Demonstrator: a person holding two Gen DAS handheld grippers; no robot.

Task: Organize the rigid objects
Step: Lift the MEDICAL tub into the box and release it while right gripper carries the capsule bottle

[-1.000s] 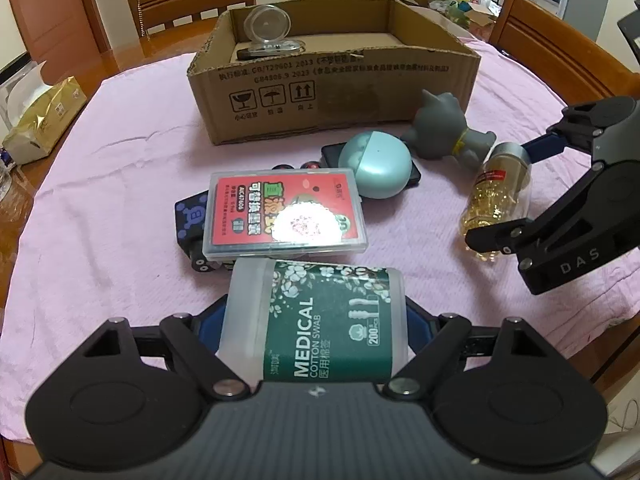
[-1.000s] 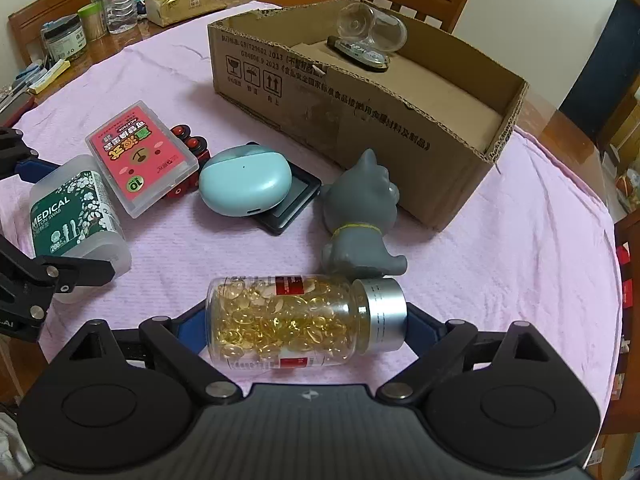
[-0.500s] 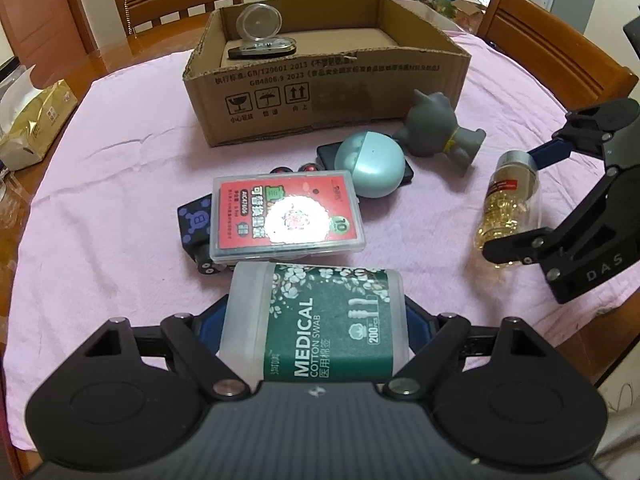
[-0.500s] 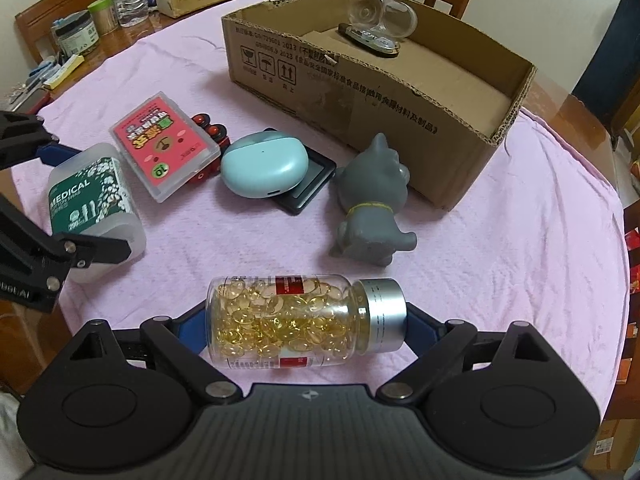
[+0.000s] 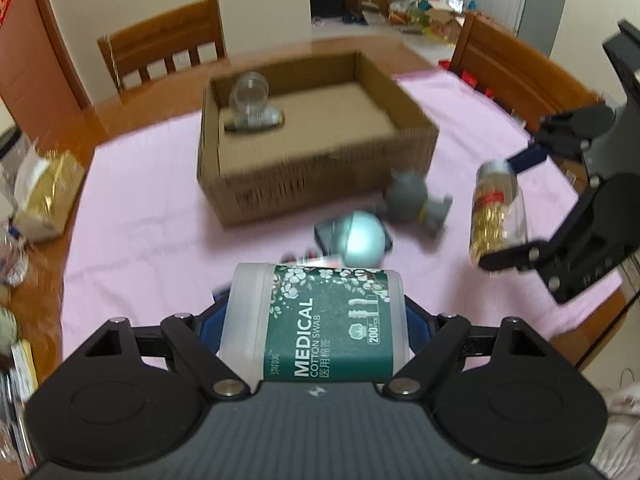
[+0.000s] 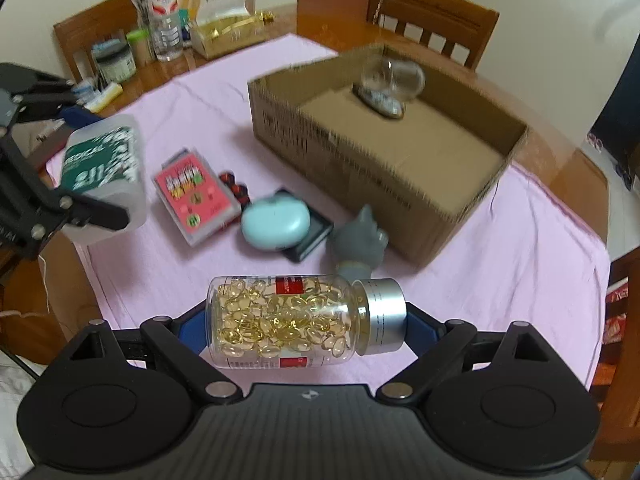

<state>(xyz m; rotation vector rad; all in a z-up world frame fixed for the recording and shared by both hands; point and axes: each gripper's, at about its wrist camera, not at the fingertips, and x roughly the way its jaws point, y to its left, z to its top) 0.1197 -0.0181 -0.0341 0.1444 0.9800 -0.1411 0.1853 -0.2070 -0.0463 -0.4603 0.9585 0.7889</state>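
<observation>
My left gripper (image 5: 316, 320) is shut on a white cotton swab box (image 5: 316, 320) with a green label, held crosswise above the pink cloth; the same box (image 6: 102, 168) shows at the left of the right wrist view. My right gripper (image 6: 306, 322) is shut on a clear capsule bottle (image 6: 288, 320) with a silver cap, also lifted; the bottle (image 5: 498, 208) appears at the right of the left wrist view. Ahead stands an open cardboard box (image 5: 312, 168) (image 6: 380, 160) holding a clear round case (image 5: 248, 92) (image 6: 394, 76). A grey cat figure (image 5: 416, 200) (image 6: 360, 236) and a teal case (image 5: 362, 240) (image 6: 276, 226) lie before it.
A red card box (image 6: 196, 196) lies on the pink cloth (image 6: 192, 96) beside a dark flat device (image 6: 310, 238) under the teal case. Bottles, jars and a gold tissue pack (image 6: 224, 30) crowd the table's far side. Wooden chairs (image 5: 164, 50) surround the table.
Both grippers rose with the swab box and the capsule bottle; the table objects look smaller and lower, and the red card box has dropped behind the swab box in the left view.
</observation>
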